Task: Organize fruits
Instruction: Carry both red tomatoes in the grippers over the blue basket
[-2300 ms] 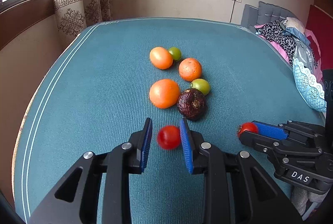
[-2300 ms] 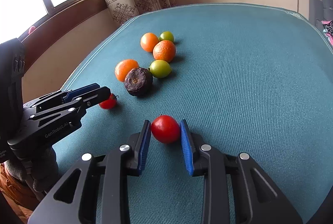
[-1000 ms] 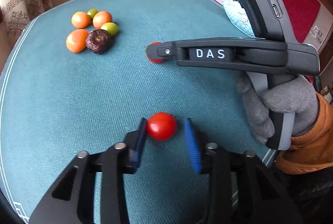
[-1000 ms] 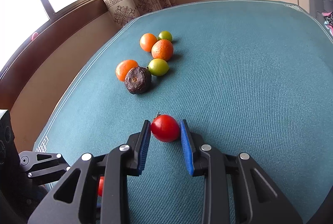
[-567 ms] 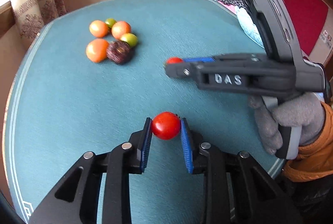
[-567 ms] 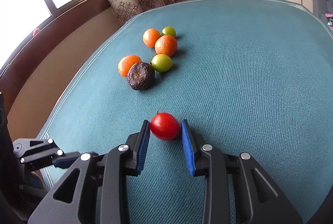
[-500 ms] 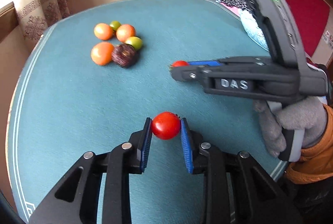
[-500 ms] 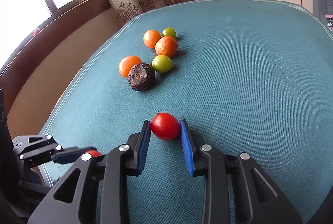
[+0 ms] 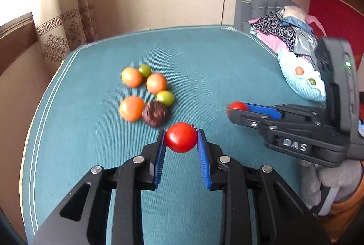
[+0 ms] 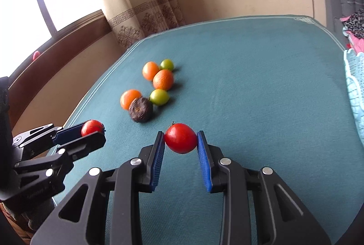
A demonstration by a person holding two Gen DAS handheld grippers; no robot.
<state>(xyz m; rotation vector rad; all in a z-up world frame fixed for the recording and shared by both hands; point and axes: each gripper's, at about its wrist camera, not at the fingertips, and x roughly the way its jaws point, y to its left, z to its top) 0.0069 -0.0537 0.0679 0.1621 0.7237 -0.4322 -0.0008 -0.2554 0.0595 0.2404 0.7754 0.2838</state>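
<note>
Nearer now: glossy round tomato [image 9: 181, 137]

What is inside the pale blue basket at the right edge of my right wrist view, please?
Observer: The left wrist view shows the pale blue basket with an orange fruit and a green fruit in it.
Operator: Thank you. Is the left gripper's tomato squarely between its pads?
Observer: Yes. The left gripper has both blue pads against the sides of the left tomato.
Operator: Is anything lit on my own gripper's body?
Observer: A green light shows on the right gripper, which grips the right tomato.
</note>
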